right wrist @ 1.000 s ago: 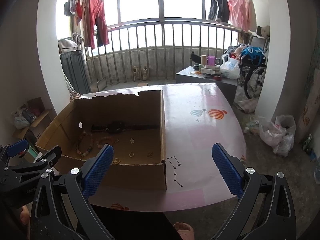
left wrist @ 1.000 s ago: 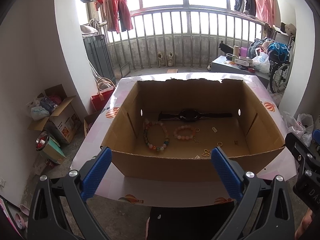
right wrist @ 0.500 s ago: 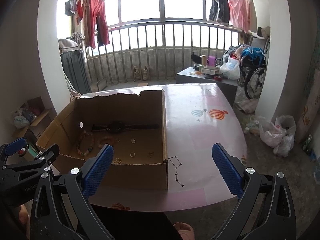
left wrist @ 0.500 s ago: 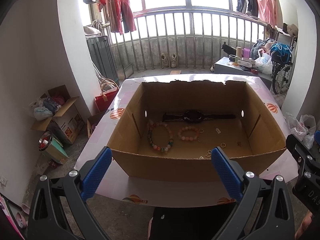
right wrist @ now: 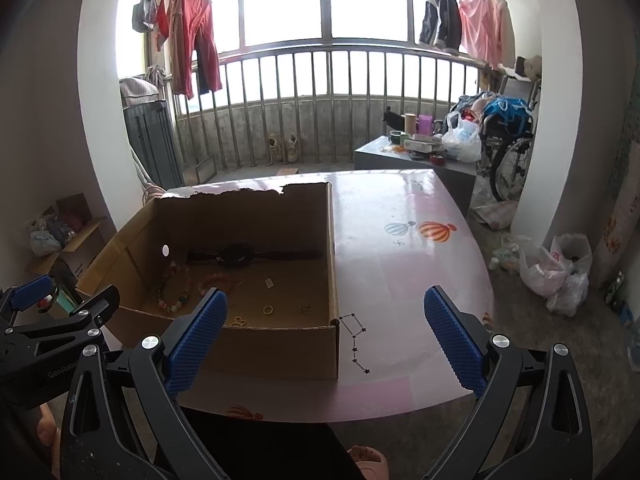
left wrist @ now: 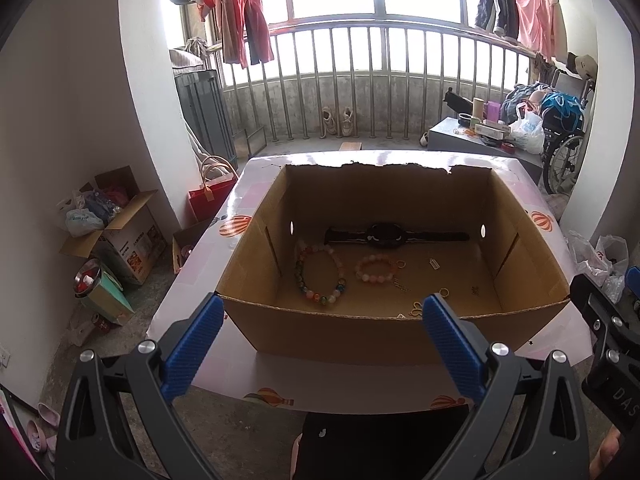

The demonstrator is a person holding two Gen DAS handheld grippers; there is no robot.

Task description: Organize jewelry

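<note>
Watch lying crosswise, along box back wall

— What sort of room is it?

— White walls and a rough grey concrete floor. A wide window at the far end lets in strong daylight, with a metal railing across its lower part.

— Anything hanging there?

— Red clothes on a rod at the left, a dark jacket and a pink garment at the right.

— And the furniture?

— A pink table printed with balloons, a grey cabinet by the left wall, a low grey stand crowded with small things, and a wheelchair beyond the table's far right corner.

— The floor?

— An open carton off the table's left edge, plastic bags at the right, shoes under the railing.
</note>
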